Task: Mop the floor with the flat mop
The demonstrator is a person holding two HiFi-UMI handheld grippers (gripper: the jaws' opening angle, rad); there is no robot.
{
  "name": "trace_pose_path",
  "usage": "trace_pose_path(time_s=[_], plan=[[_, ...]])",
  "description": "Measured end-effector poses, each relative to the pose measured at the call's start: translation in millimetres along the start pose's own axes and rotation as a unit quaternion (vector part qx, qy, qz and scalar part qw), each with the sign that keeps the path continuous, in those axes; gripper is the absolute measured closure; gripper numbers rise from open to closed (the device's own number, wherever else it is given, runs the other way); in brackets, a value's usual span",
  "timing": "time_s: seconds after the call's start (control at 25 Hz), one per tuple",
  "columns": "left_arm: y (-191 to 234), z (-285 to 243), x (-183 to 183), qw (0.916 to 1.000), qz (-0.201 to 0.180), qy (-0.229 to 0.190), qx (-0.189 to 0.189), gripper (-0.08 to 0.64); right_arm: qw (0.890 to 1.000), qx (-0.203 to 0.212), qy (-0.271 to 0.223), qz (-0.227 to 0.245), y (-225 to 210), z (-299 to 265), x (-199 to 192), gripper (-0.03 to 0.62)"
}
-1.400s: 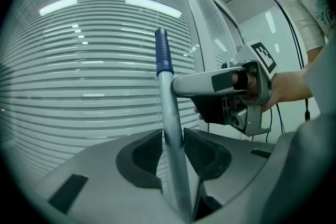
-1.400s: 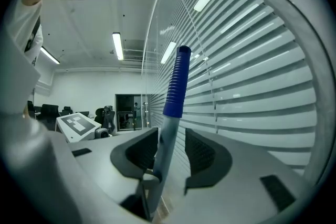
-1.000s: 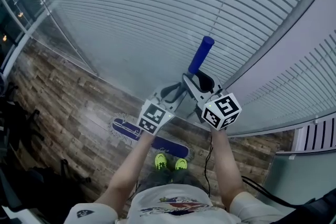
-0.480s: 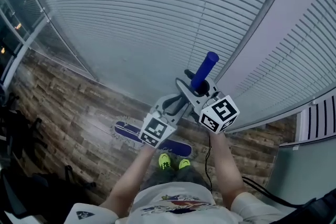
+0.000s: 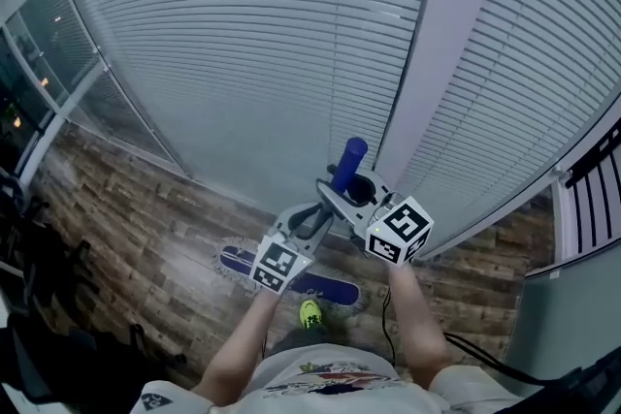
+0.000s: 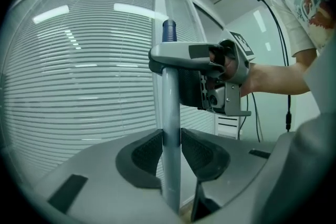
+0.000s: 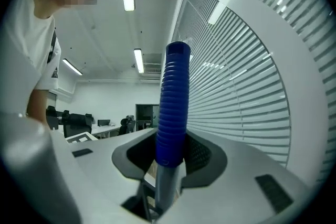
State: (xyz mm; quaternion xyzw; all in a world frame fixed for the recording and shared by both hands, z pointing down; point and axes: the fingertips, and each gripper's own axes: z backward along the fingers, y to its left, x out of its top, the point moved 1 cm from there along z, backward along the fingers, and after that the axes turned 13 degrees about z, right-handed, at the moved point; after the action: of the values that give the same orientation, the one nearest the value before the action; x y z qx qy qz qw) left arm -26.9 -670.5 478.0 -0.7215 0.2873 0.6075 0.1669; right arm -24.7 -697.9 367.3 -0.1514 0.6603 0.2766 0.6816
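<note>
both bare forearms reach forward from the body, close to each other. the left forearm (image 5: 241, 346) goes up and slightly inward. its left gripper (image 5: 310, 222) is the lower of the two on the flat mop, with the marker cube (image 5: 277, 266) turned toward the camera. in the left gripper view the two dark pads press from both sides on the grey pole (image 6: 170, 107), which stands upright between them, so this tool is clamped on the pole.

the right forearm (image 5: 412, 320) is more straight, and a thin black cable (image 5: 384, 305) hangs beside it. the right gripper (image 5: 346, 193) sits higher and points about level. it takes the blue grip (image 5: 348, 162) at the top end of the pole. its jaws have just been closing, and in the right gripper view the ribbed blue grip stands between the pads, which are tight against its lower part. in the left gripper view this tool crosses the pole from the right side, above the left one.

the pole leans away from the person toward the white blinds (image 5: 243, 44). the mop head (image 5: 333, 289), blue and flat, lies on the wooden floor (image 5: 126, 208) just in front of a bright green shoe (image 5: 310, 312). it is near the bottom of the blinds, and the left cube hides its middle.
</note>
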Motion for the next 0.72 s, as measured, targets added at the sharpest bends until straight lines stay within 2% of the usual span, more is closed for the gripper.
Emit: trace_pose_path(time_s=[0.16,0.32,0.4,0.52,0.64,0.72], plan=[[-58.9,20.1,4.3,0.9977,-0.039,-0.004,-0.055,0.418,0.999,0.040,-0.017,-0.002,39.0,47.8,9.7,0.465],[-101.6,29.3,18.2,0.9954,-0.055,0.008,-0.079,0.341,0.994,0.103,-0.032,0.002,83.8,78.2,19.3,0.469],[-108.2,24.8,29.4,0.9946,-0.064,0.018,-0.079,0.341,0.992,0.125,-0.035,-0.002,93.0,81.0,24.8,0.471],[-129.6,34.1,31.9,0.9939,-0.076,0.022,-0.077,0.347,0.991,0.132,-0.032,-0.003,115.2,95.7,29.4,0.472],[-179.2,56.5,10.5,0.9929,-0.087,0.020,-0.079,0.451,0.990,0.135,-0.031,0.009,154.7,131.3,28.0,0.472],[-205.0,65.8,-0.6,0.9932,-0.088,0.014,-0.074,0.454,0.990,0.140,-0.032,0.016,173.9,153.2,27.3,0.472]])
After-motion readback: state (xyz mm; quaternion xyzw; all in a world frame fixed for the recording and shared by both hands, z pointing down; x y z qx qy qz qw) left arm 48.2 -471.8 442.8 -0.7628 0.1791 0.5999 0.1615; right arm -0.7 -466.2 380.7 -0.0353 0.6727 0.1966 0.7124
